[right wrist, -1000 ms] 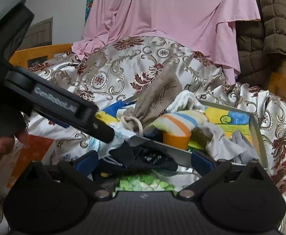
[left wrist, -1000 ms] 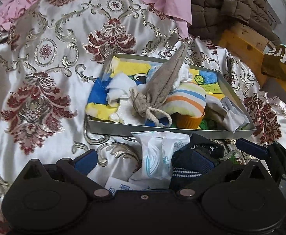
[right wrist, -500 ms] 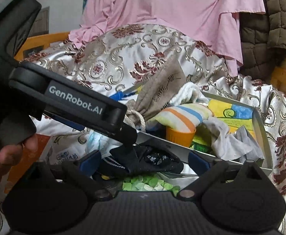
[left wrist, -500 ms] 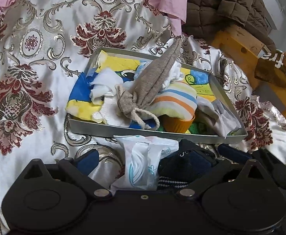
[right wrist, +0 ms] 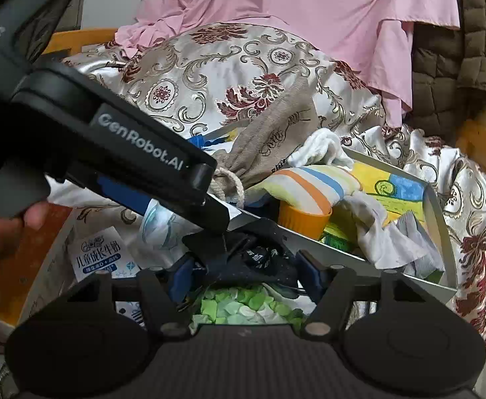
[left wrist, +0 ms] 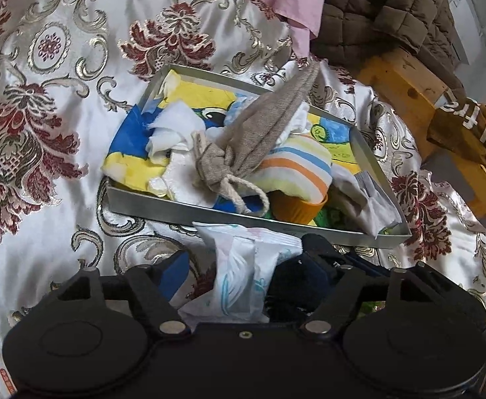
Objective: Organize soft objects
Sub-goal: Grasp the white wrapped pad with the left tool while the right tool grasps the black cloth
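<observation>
Satin bedspread with red and gold scrollwork covers the bed, a pink cloth and a brown quilted jacket heaped at its far side. On it sits a shallow metal tray piled with soft things: a beige drawstring pouch, a striped cloth, white rags.

Just short of the tray's near rim, the left gripper points forward and slightly down, its jaws set wide around a white plastic pack and a dark sock; whether they press either is hard to tell. The right gripper comes in beside it, jaws narrowed onto the same dark sock, apparently pinching it. Open bedspread lies left of the tray.

Compared with a second ago, the right gripper's jaws have drawn closer and the left gripper has edged nearer the tray.
</observation>
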{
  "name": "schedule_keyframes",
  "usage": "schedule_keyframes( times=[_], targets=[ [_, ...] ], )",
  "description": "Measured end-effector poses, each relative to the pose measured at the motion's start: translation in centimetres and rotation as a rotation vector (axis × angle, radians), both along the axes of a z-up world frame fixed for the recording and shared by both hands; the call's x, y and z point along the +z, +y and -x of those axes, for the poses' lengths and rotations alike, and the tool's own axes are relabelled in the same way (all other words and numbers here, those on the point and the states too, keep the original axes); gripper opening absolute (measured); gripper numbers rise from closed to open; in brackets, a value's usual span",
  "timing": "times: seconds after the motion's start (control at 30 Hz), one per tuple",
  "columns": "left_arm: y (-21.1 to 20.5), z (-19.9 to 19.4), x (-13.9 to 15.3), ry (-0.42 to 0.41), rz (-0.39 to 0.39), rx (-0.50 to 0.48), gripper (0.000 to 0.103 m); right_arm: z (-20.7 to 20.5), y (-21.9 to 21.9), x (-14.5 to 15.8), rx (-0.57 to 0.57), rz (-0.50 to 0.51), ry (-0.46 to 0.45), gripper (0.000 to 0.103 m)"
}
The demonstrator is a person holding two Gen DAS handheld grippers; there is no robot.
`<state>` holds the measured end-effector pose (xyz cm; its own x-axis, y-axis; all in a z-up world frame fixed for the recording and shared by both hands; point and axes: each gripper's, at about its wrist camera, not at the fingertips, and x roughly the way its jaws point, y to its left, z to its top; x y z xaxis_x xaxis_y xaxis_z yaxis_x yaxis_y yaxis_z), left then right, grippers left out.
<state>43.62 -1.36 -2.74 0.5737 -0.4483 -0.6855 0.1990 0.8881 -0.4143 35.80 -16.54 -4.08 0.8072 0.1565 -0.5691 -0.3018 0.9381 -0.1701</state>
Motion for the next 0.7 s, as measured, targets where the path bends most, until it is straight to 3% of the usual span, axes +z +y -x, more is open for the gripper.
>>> schedule_keyframes(
  times=[0.17, 0.53, 0.7],
  targets=[
    [0.5, -0.5, -0.4, 0.019, 0.010, 0.022, 0.068, 0.3, 0.6, -0.2, 0.018, 0.033, -0.017, 0.058],
    [0.3, -1.4, -1.2, 0.071, 0.026, 0.039, 0.072, 0.7, 0.6, -0.3, 0.024, 0.027, -0.046, 0.047],
    [1.0, -1.2, -1.1, 0.066, 0.022, 0.028, 0.076, 0.8, 0.5, 0.0, 0.021, 0.000, -0.056, 0.031]
  ],
)
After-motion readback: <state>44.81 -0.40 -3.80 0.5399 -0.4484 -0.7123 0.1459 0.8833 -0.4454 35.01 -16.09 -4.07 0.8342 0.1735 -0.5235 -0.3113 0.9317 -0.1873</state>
